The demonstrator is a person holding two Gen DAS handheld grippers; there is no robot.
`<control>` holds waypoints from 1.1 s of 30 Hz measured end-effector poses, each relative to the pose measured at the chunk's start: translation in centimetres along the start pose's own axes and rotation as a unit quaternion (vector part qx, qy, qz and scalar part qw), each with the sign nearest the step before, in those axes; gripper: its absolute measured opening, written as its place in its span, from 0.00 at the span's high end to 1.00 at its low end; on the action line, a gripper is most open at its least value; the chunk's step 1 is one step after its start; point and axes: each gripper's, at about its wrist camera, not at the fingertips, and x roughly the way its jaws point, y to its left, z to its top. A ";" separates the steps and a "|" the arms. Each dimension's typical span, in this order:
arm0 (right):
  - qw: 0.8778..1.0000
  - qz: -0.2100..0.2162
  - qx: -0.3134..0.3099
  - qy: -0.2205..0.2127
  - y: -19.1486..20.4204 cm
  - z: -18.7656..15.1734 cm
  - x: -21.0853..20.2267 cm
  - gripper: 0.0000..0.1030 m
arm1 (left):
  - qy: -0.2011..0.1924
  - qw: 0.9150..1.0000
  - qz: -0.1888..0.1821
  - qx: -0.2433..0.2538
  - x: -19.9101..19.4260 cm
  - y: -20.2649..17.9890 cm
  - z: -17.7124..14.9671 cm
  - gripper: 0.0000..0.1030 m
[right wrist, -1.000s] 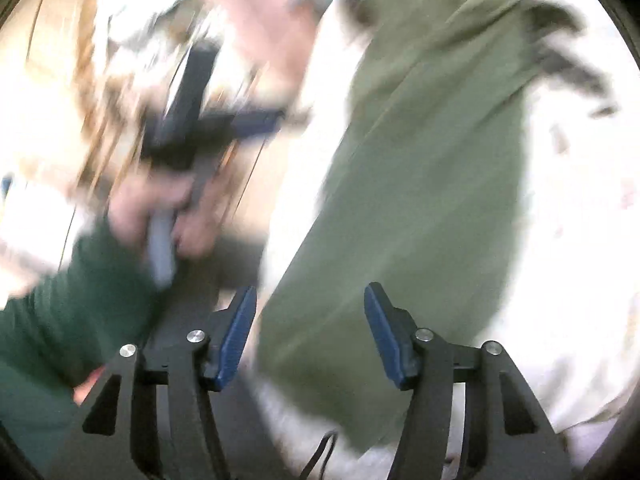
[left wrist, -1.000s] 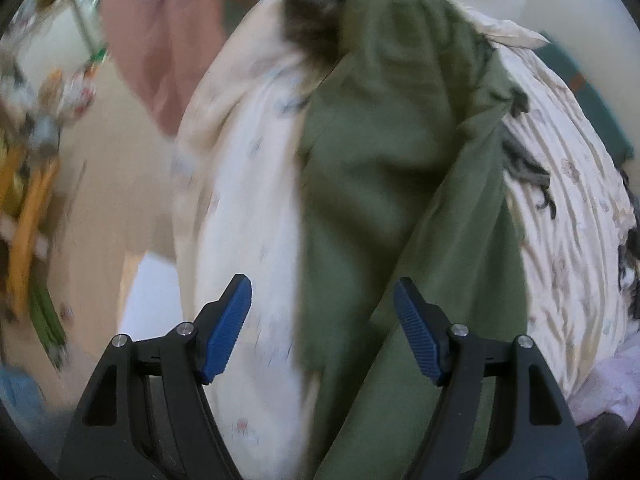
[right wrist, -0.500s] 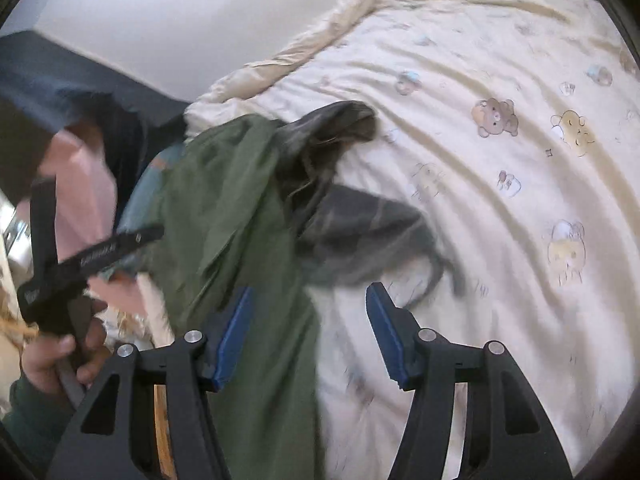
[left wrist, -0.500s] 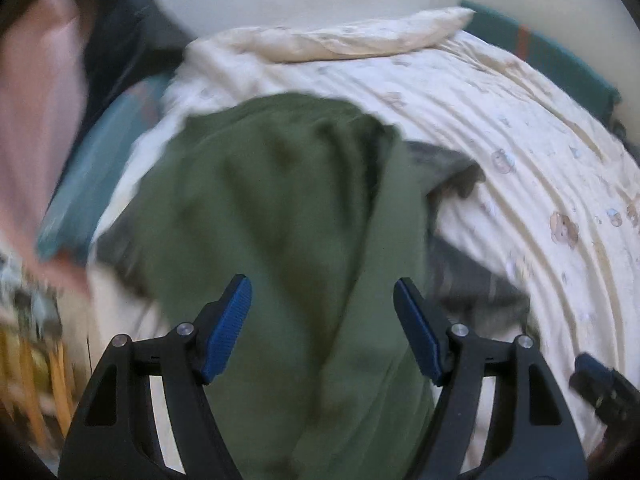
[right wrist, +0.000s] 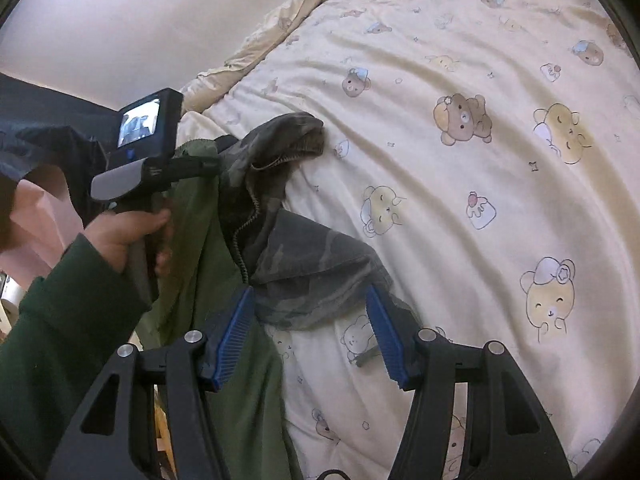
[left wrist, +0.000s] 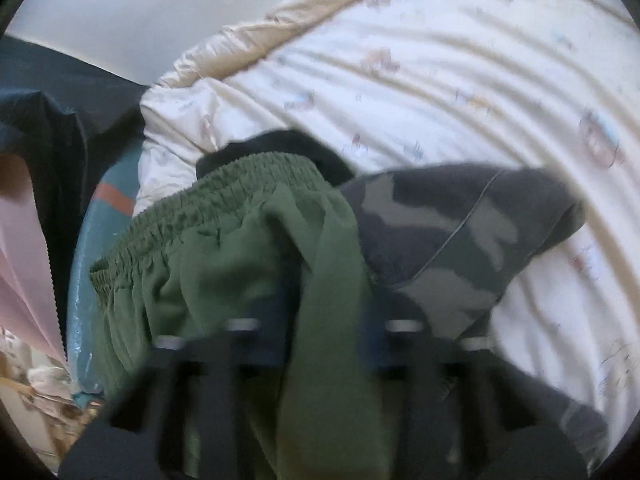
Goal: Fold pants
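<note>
Your left gripper (left wrist: 320, 344) is closing on a fold of the green pants (left wrist: 224, 248) between its jaws. Your right gripper (right wrist: 310, 332) hangs released over the camouflage garment (right wrist: 320, 264), just beside the pants.

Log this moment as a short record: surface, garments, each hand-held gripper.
surface: bear-print duvet
green pants: elastic waistband up, draped at the bed's edge
camo garment: lies beside the green pants, partly over them
left hand-held gripper: blurred, jaws closing with a fold of green pants between them
right hand-held gripper: open, camo garment's hem between the pads, not gripped
</note>
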 end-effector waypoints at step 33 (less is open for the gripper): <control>0.995 -0.014 -0.067 0.069 3.2 -3.3 3.9 0.41 | -0.060 0.900 -0.210 -0.377 3.2 32.4 -19.9 0.34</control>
